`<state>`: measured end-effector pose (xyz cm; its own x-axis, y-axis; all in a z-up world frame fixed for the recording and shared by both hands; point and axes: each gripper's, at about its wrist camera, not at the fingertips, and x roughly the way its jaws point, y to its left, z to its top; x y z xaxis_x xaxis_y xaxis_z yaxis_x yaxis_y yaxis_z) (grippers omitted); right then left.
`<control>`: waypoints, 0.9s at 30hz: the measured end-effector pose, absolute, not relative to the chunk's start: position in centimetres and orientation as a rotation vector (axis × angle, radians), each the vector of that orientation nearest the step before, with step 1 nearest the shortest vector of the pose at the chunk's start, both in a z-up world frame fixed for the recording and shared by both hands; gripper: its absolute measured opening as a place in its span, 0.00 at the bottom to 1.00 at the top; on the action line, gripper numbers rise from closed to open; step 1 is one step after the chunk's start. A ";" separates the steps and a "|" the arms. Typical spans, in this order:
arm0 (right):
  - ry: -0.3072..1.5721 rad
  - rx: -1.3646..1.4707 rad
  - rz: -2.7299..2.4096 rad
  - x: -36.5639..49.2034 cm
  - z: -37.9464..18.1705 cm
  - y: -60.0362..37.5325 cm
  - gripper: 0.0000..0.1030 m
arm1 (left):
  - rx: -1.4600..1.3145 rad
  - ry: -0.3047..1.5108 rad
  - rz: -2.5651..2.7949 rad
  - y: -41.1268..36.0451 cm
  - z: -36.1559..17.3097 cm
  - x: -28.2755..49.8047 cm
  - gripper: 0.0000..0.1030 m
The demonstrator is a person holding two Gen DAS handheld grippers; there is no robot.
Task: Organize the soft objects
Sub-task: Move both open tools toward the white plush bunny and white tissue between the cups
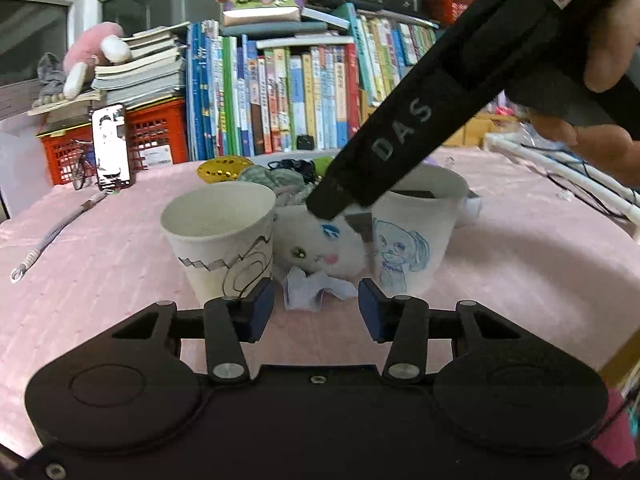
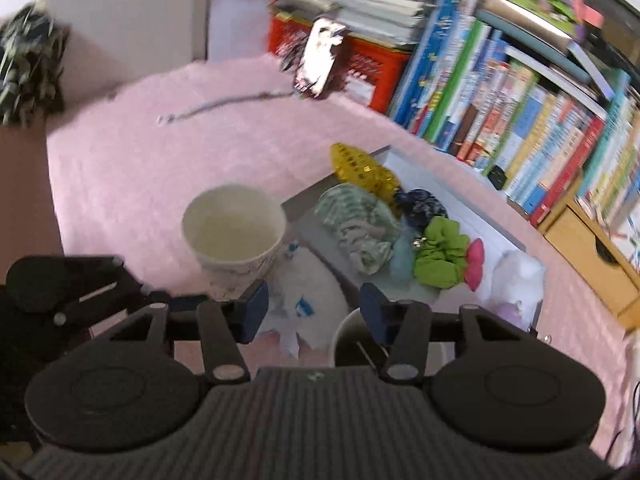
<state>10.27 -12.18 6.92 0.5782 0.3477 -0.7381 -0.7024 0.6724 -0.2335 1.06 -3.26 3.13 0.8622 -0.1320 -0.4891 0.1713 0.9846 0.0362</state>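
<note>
Fingers apart; tray right-view only

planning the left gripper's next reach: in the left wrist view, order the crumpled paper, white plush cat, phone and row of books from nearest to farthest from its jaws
1. crumpled paper, just ahead between the jaws
2. white plush cat, behind it, between the cups
3. phone, far left, propped upright
4. row of books, at the back
</note>
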 end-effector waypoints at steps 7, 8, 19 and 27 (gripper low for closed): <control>0.745 -0.598 0.670 11.1 6.0 -11.1 0.63 | 0.025 0.514 -0.108 -3.2 1.5 2.5 0.37; 0.748 -0.607 0.672 11.3 5.8 -10.9 0.63 | 0.020 0.514 -0.104 -3.2 1.3 2.6 0.36; 0.765 -0.779 0.688 12.1 4.4 -9.2 0.63 | -0.008 0.516 -0.083 -3.5 -0.2 3.6 0.32; 0.790 -0.842 0.696 12.8 3.2 -7.9 0.63 | -0.032 0.520 -0.068 -3.3 -1.1 4.1 0.31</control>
<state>12.79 -7.87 3.19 0.5251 0.2179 -0.8227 -0.7885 0.4883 -0.3740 4.10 -3.31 -1.09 0.8655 -0.0736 -0.4955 0.0571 0.9972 -0.0484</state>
